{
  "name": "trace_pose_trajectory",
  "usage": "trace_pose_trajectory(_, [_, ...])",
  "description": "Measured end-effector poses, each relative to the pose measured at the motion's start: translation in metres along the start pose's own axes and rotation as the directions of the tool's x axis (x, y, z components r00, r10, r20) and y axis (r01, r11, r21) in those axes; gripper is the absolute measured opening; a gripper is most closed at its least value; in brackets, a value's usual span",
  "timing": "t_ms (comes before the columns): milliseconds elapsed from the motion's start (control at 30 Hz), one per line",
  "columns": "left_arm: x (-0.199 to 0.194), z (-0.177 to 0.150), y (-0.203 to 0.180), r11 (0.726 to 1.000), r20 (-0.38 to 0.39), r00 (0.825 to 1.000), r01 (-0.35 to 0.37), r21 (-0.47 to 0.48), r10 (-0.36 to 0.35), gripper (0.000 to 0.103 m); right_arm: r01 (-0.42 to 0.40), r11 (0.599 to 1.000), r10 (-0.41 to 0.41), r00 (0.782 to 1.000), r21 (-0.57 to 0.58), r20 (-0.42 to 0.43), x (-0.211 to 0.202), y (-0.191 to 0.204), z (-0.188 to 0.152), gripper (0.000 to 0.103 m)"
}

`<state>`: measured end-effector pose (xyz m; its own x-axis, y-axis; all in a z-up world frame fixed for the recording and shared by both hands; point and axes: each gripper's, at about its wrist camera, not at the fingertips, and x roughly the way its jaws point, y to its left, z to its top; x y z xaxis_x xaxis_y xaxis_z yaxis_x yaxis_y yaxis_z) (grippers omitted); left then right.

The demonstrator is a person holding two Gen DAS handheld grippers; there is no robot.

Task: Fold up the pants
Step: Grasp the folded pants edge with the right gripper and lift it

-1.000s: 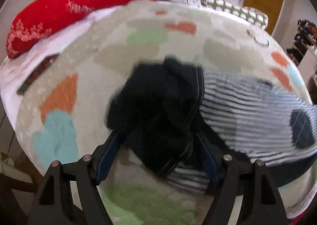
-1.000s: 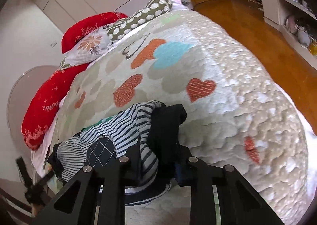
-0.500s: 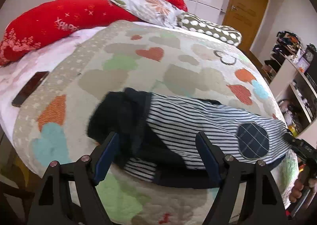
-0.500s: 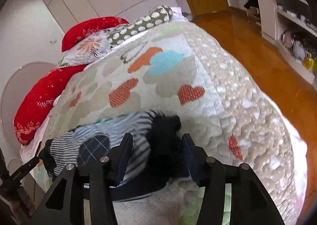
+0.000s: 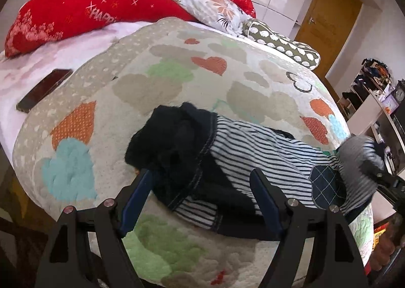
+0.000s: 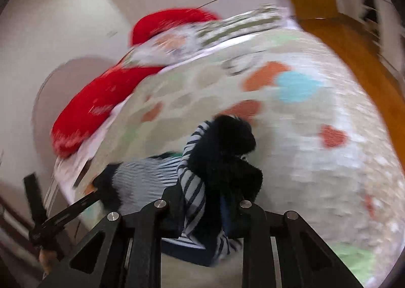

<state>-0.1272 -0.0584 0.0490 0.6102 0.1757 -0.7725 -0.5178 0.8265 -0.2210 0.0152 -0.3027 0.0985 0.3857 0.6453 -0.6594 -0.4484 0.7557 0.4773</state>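
The striped pants (image 5: 253, 151) with dark fleecy lining and a dark quilted patch (image 5: 324, 184) lie across the heart-print quilt (image 5: 157, 90). My left gripper (image 5: 201, 174) hangs open over the dark end of the pants, its blue pads clear of the cloth. In the blurred right wrist view my right gripper (image 6: 202, 196) has its jaws closing, with a bunched end of the pants (image 6: 222, 151) between them and raised off the quilt. That same raised striped end (image 5: 359, 161) shows at the right of the left wrist view.
Red pillows (image 5: 83, 12), a floral pillow (image 5: 212, 6) and a dotted pillow (image 5: 281, 42) line the head of the bed. A dark phone (image 5: 43, 90) lies on the white sheet. A wooden door (image 5: 326, 24), shelves (image 5: 374, 100) and wooden floor (image 6: 354, 42) lie beyond the bed.
The left gripper rose and drew back from the dark end, staying open. The right gripper opened, then closed again on the pants' end and swung it up and sideways.
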Motion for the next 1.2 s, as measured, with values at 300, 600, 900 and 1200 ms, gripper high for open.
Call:
trace_pose_trajectory(300, [-0.004,0.000,0.015,0.999,0.009,0.999,0.038,-0.032,-0.038,0.078,-0.183,0.983,0.184,0.962,0.022,-0.203,0.086,0.033,-0.016,0.059])
trace_pose_trajectory(600, [0.001,-0.006,-0.009,0.996,-0.022,0.997,0.079,0.031,-0.078,0.078,-0.089,0.996,0.089,0.996,-0.032,-0.022,0.018,0.030,0.016,0.048])
trace_pose_trajectory(900, [0.000,-0.006,-0.007,0.996,-0.016,0.996,0.093,0.002,-0.093,0.078,-0.292,0.946,0.308,0.945,0.141,-0.110,0.057,0.033,0.021,0.052])
trace_pose_trajectory(1200, [-0.010,0.001,0.015,0.996,0.013,0.997,0.070,-0.047,-0.070,0.078,-0.317,0.939,0.342,0.894,0.133,-0.288,0.091,0.056,-0.031,0.052])
